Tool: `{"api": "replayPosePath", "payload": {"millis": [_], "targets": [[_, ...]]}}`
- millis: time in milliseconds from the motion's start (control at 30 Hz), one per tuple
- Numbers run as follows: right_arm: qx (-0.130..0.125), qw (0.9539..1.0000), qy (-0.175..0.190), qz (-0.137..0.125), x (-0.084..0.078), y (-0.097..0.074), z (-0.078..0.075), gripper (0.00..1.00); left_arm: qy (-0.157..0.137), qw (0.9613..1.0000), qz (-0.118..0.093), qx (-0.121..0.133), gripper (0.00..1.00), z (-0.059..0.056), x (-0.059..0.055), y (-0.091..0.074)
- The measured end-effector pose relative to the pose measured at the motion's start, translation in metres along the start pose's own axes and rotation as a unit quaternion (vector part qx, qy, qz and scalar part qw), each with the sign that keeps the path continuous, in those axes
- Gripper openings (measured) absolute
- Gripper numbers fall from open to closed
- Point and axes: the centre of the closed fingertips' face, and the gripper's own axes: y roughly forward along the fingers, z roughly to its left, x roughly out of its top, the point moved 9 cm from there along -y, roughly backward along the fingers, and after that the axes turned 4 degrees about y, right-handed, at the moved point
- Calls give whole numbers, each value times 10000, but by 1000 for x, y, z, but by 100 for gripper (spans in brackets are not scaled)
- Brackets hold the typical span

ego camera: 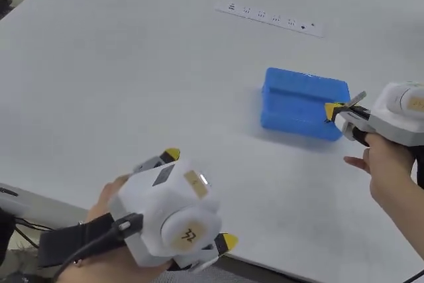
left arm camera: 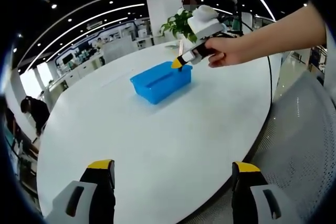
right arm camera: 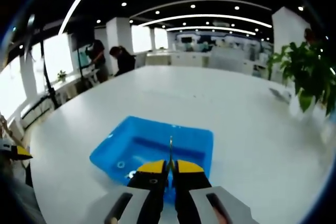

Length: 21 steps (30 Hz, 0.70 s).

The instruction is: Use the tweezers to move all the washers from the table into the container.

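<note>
The blue container (ego camera: 301,101) stands on the white table (ego camera: 132,77). My right gripper (ego camera: 335,112) hangs at its right end, shut on thin metal tweezers (ego camera: 357,99). In the right gripper view the tweezers (right arm camera: 170,148) point out over the container (right arm camera: 152,148), and a small washer (right arm camera: 121,164) lies on its floor. My left gripper (ego camera: 199,198) is held near the table's front edge, open and with nothing in it. In the left gripper view its jaws stand wide apart, and the right gripper (left arm camera: 181,62) hovers over the container (left arm camera: 160,81).
A white power strip (ego camera: 268,18) lies at the back of the table. A potted plant (right arm camera: 307,77) stands to the right in the right gripper view. People stand far off by the windows (right arm camera: 118,59).
</note>
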Motion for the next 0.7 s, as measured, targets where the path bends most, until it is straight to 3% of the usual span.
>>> {"api": "replayPosePath", "payload": {"millis": [233, 367, 533, 633, 700], "targets": [[-65, 9999, 60, 92, -5, 3, -3, 3, -19, 10000, 5, -4, 94, 0, 0, -1], [-24, 9996, 189, 200, -7, 4, -1, 3, -117, 9998, -171, 12, 94, 2, 3, -4], [-31, 10000, 43, -62, 4, -7, 0, 3, -140, 9993, -340, 84, 92, 4, 6, -8], [33, 9997, 134, -200, 16, -22, 4, 3, 7, 9978, -640, 194, 83, 5, 12, -14], [135, 9994, 123, -303, 21, -28, 5, 3, -4, 9973, -729, 102, 78, 5, 17, -18]]}}
